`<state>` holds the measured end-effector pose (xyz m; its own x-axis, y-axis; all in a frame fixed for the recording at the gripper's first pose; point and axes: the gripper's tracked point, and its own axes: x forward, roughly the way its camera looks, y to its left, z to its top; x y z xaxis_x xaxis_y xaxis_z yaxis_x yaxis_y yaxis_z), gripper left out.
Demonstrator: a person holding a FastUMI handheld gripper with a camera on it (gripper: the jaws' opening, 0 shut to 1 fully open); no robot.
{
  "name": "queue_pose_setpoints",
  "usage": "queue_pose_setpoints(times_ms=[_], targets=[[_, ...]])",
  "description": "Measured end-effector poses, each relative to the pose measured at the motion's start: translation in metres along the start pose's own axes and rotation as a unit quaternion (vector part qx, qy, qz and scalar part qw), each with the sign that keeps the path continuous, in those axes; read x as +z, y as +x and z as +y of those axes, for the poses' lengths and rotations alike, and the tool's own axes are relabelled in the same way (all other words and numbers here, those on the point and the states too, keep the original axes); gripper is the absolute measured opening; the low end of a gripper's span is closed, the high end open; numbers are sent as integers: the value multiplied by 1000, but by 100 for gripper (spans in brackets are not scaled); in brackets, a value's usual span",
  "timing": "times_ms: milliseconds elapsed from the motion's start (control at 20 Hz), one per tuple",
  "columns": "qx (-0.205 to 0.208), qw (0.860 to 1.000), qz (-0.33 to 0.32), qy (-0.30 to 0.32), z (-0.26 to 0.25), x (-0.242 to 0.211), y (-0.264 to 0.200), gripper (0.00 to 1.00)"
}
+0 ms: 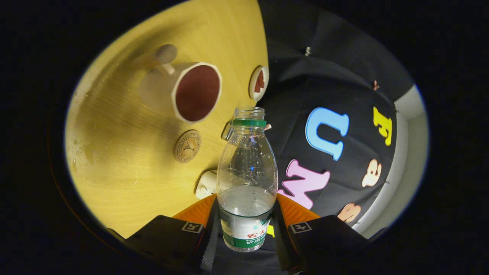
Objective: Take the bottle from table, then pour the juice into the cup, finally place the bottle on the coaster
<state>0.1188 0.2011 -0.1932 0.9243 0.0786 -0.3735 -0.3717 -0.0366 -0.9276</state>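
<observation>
Between the gripper's (245, 229) two fingers sits the clear bottle (246, 179), clamped at its labelled lower body, uncapped and partly filled. Beyond it on the yellow wooden surface (126, 164) lie the white cup (183, 91) with a dark interior and a round coaster (187, 146).

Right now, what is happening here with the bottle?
The handheld gripper is shut on a clear plastic bottle, both fingers pressing its labelled lower part. The bottle is uncapped and partly filled with clear liquid. The view is rolled sideways, so the wooden table stands beside the bottle. On it sit a white cup with a dark inside, beyond the fingers, and a round coaster nearer them. Nothing is flowing from the bottle's mouth.
</observation>
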Motion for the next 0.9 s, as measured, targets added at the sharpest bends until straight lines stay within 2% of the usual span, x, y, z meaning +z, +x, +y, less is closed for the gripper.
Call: queue_pose_setpoints(times_ms=[100, 200, 350, 450, 600, 800, 850, 900], targets=[[-17, 997, -9, 79, -5, 0, -4, 67], [-31, 985, -30, 166, -11, 5, -8, 67], [-32, 952, -64, 298, -17, 11, -10, 67], [-32, 918, -79, 386, -26, 10, -11, 67], [-31, 856, -101, 505, -43, 1, 0, 67], [-21, 763, -126, 633, -67, -19, 13, 70], [-21, 742, -135, 656, -73, -22, 18, 70], [-20, 727, -143, 671, -78, -24, 22, 70]])
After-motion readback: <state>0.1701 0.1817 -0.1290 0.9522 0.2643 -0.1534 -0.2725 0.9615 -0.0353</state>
